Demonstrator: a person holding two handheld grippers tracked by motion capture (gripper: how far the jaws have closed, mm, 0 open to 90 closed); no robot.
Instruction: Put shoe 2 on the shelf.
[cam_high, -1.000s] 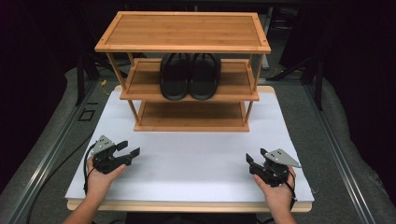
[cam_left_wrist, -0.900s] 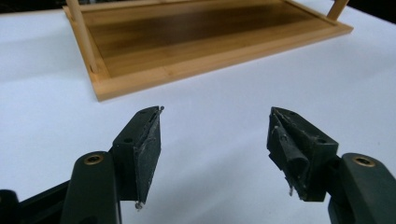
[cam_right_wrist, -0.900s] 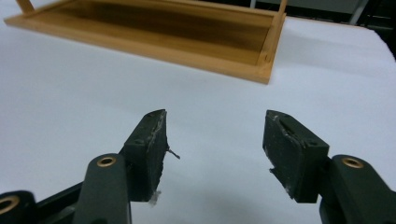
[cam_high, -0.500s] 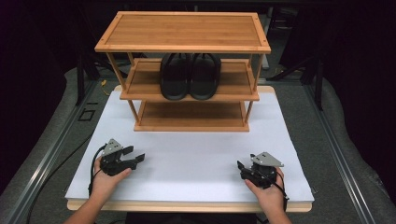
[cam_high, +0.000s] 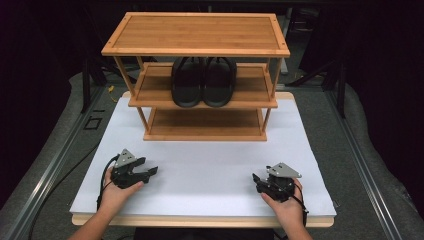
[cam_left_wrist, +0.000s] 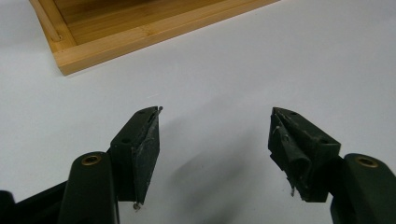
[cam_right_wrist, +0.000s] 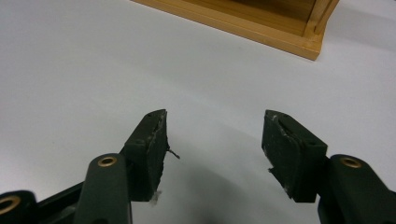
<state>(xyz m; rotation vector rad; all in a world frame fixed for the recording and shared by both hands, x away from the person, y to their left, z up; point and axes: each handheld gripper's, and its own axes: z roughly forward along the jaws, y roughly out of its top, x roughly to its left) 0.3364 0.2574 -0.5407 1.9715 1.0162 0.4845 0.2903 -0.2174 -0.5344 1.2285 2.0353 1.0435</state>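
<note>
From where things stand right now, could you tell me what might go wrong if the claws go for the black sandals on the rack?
1. The pair of black sandals sits on the middle shelf beneath the top shelf of the three-tier bamboo rack, so a claw reaching in may knock that top board.
2. The sandals lie side by side and seem to touch, so gripping one may drag the other off.
3. The left claw and right claw, both open, rest low near the white table surface; sliding forward could bump the rack's bottom shelf.

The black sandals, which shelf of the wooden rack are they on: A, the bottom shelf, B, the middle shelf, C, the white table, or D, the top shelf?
B: the black sandals sit side by side on the middle shelf of the wooden rack.
</note>
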